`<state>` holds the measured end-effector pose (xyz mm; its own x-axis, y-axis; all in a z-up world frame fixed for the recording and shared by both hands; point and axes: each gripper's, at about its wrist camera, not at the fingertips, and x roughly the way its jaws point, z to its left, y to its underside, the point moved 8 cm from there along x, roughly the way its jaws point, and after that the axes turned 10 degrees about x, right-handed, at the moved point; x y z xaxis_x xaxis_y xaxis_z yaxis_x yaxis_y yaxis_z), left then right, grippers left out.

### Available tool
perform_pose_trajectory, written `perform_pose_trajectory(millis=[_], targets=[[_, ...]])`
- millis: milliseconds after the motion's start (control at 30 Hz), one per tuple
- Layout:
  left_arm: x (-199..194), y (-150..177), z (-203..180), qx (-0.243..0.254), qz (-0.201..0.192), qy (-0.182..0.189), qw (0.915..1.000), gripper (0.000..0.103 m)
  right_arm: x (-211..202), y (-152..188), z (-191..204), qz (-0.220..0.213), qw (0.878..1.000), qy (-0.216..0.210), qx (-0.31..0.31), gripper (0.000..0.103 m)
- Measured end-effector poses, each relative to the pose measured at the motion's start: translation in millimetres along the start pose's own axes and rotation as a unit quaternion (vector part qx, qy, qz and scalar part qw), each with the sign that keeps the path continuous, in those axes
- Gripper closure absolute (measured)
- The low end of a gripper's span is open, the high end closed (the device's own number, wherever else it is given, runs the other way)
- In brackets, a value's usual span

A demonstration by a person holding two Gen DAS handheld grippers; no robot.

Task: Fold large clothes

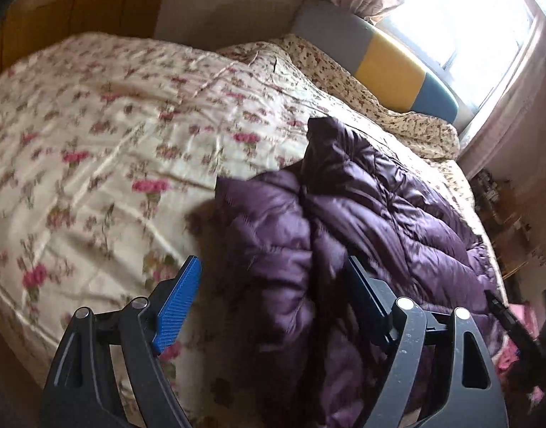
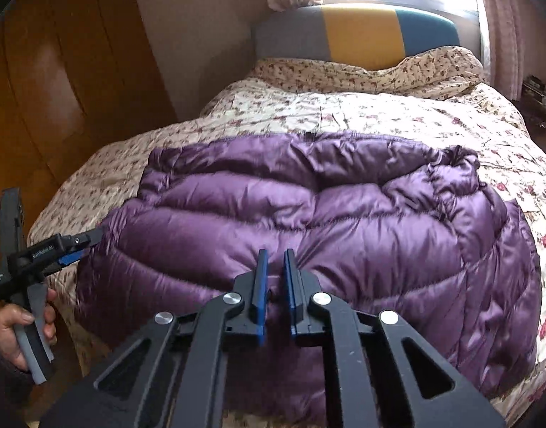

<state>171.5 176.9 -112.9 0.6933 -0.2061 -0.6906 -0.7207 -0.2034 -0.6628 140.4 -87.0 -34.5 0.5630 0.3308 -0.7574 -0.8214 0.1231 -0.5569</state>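
Right gripper [image 2: 273, 255], at the lower centre of its own view, has its blue pads drawn narrow, with only a slim gap showing between them; whether a pinch of fabric sits in that gap cannot be told. Just beyond it the purple puffer jacket [image 2: 308, 214] spreads across the floral bedspread [image 2: 379, 110], filling the middle of the frame. Left gripper [image 1: 273, 278] stands wide and empty in the lower part of its view, over the jacket's bunched near edge [image 1: 344, 214]. The fold appears barely started: one claw seems set at the hem, the other not yet gripping. Next, the left likely needs to close on the jacket's side edge so both ends can lift together. Only the right view shows the garment whole, plus the hand [image 2: 19, 328] holding the left tool at lower left; only the left view shows the raised, crumpled fold from the side.
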Motion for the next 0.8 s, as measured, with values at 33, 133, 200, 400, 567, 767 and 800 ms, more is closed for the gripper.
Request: perform_pose_trajectory(millis=[33, 133, 200, 400, 567, 767, 800], targets=[[-1, 5, 1, -0.008, 0.001, 0.006, 1.0, 0.022, -1, 3, 0, 0.001, 1.0, 0.002, -0.002, 0.095], [-4, 13, 1, -0.024, 0.001, 0.022, 0.9995, 0.022, 3, 11, -4, 0.011, 1.0, 0.01, -0.006, 0.095], [-4, 15, 2, -0.031, 0.001, 0.034, 0.9989, 0.022, 9, 16, -7, 0.023, 1.0, 0.017, -0.005, 0.096], [2, 21, 2, -0.073, 0.007, 0.087, 0.9935, 0.022, 25, 30, -11, 0.036, 0.999, 0.03, -0.004, 0.096], [2, 24, 0, -0.089, 0.008, 0.112, 0.9897, 0.022, 33, 36, -12, 0.033, 0.999, 0.036, -0.011, 0.096], [8, 27, -17, -0.089, 0.018, 0.149, 0.9847, 0.031, 34, 37, -14, 0.029, 0.999, 0.031, -0.01, 0.096], [9, 28, -19, -0.091, 0.019, 0.154, 0.9837, 0.033, 33, 37, -14, 0.029, 0.999, 0.03, -0.01, 0.096]])
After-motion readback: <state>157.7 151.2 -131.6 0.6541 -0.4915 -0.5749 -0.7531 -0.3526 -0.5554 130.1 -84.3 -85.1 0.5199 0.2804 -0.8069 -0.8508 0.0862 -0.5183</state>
